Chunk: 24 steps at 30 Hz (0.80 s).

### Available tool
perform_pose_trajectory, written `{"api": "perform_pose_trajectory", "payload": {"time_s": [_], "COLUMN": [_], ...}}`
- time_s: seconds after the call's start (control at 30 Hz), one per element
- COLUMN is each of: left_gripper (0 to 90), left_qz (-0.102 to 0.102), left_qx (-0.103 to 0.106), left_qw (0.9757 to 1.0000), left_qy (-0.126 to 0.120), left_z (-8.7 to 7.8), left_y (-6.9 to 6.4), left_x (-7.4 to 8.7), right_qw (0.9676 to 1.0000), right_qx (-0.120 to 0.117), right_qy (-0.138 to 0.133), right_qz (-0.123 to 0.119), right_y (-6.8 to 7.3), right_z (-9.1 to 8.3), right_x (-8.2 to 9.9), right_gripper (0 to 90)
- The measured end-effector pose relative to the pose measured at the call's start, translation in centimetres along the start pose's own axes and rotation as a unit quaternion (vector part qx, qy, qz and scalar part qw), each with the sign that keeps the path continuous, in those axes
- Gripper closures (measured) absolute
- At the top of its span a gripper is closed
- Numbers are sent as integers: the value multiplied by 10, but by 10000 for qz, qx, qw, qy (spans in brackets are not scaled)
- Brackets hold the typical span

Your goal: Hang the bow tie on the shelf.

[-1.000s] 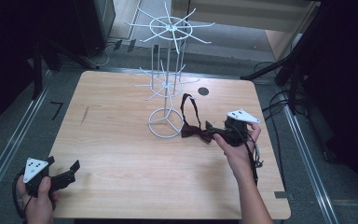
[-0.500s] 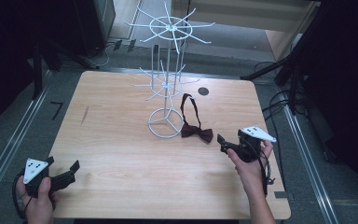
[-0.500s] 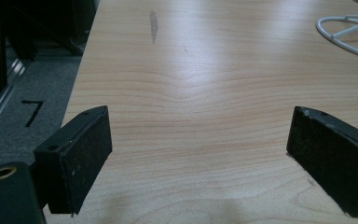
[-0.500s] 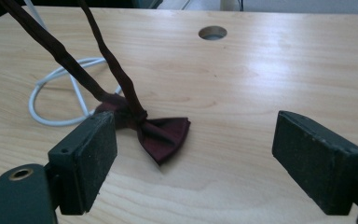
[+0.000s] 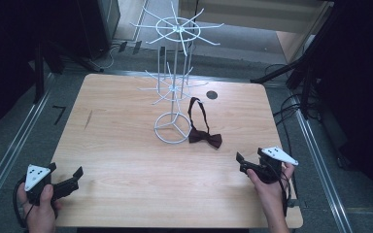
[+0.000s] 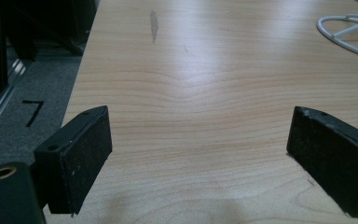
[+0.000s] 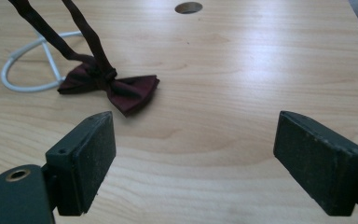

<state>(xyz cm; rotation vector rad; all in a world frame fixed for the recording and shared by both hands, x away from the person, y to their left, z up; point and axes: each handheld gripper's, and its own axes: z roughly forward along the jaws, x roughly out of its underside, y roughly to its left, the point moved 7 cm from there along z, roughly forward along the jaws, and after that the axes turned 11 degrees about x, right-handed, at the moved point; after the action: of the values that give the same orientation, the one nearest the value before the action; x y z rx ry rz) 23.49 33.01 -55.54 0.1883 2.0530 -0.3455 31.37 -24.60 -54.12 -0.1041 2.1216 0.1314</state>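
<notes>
At table centre, white wire display stand [image 5: 174, 82] with top spokes cut off at 12 o'clock, dark red bow tie [image 5: 205, 138] flat at its base's 3 o'clock, strap looped upward, left gripper [image 5: 62, 177] at 7 o'clock and right gripper [image 5: 245, 164] at 4 o'clock, both gaping wide, empty.

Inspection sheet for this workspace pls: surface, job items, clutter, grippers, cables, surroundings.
Surface: wooden table, one round hole, a dark streak at the left.
Job items: white wire rack standing upright; maroon bow tie lying beside the rack's ring base, its strap looped up toward the rack.
Clutter: nothing seen.
Grippers: left gripper open, empty; right gripper open, empty, short of the bow tie.
Cables: black cables on the floor, at the right.
Surroundings: grey floor, metal rails, dark stands.
</notes>
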Motion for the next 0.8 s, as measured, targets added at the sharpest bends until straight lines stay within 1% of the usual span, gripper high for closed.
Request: {"api": "perform_pose_trajectory", "payload": {"time_s": [0.1, 0.17, 0.2, 0.23, 0.27, 0.3, 0.33, 0.4, 0.43, 0.47, 0.53, 0.57, 0.6, 0.63, 0.67, 0.7, 0.73, 0.77, 0.8], "left_gripper": [73, 73, 73, 73, 72, 72, 72, 72, 72, 72, 72, 73, 73, 72, 72, 72, 72, 73, 72], "left_qz": [-18, -9, 0, 14, 21, 29, 36, 41, 40, 40, 33, 31, 30, 38, 34, 38, 42, 44, 53], "left_qx": [-24, -11, -3, 9, 12, 10, 12, 30, 41, 52, 51, 46, 45, 40, 35, 31, 28, 33, 36], "left_qw": [10000, 10000, 10000, 10000, 10000, 10000, 10000, 10000, 10000, 10000, 10000, 10000, 10000, 10000, 10000, 10000, 10000, 10000, 10000], "left_qy": [-36, -21, -16, -18, -18, -13, -14, -13, -13, -15, -13, -16, -11, -12, -7, -12, -8, -7, -8], "left_z": [0, 0, 0, 0, 0, 0, 0, 0, 0, 0, 0, 0, 0, 0, 0, 0, 0, 0, 0], "left_y": [0, 0, 0, -1, -1, -1, -1, -1, -1, -1, -1, -1, -1, -1, -1, -1, -1, -1, -2], "left_x": [0, 0, 0, 0, 0, 0, 0, 0, 0, 0, 0, 0, 0, 0, 0, 0, 0, 0, 0], "right_qw": [10000, 10000, 9999, 9999, 9998, 9997, 9997, 9995, 9994, 9994, 9990, 9988, 9988, 9984, 9984, 9981, 9981, 9979, 9976], "right_qx": [31, 72, 100, 100, 127, 162, 162, 200, 260, 260, 316, 371, 371, 423, 423, 490, 490, 517, 582], "right_qy": [28, 51, 56, 56, 39, 41, 41, 55, 72, 72, 87, 90, 90, 110, 110, 100, 100, 126, 134], "right_qz": [-3, 25, 69, 69, 149, 167, 167, 218, 234, 234, 302, 319, 319, 358, 358, 349, 349, 375, 352], "right_y": [-4, -10, -15, -15, -23, -26, -26, -32, -39, -39, -47, -53, -53, -61, -61, -68, -68, -71, -77], "right_z": [-2, -4, -7, -7, -10, -11, -11, -13, -15, -15, -19, -21, -21, -25, -25, -28, -28, -29, -31], "right_x": [5, 10, 13, 13, 17, 19, 19, 23, 27, 27, 32, 36, 36, 40, 40, 43, 43, 45, 50], "right_gripper": [134, 134, 134, 134, 134, 134, 134, 134, 134, 134, 134, 134, 134, 134, 134, 134, 134, 134, 134]}}
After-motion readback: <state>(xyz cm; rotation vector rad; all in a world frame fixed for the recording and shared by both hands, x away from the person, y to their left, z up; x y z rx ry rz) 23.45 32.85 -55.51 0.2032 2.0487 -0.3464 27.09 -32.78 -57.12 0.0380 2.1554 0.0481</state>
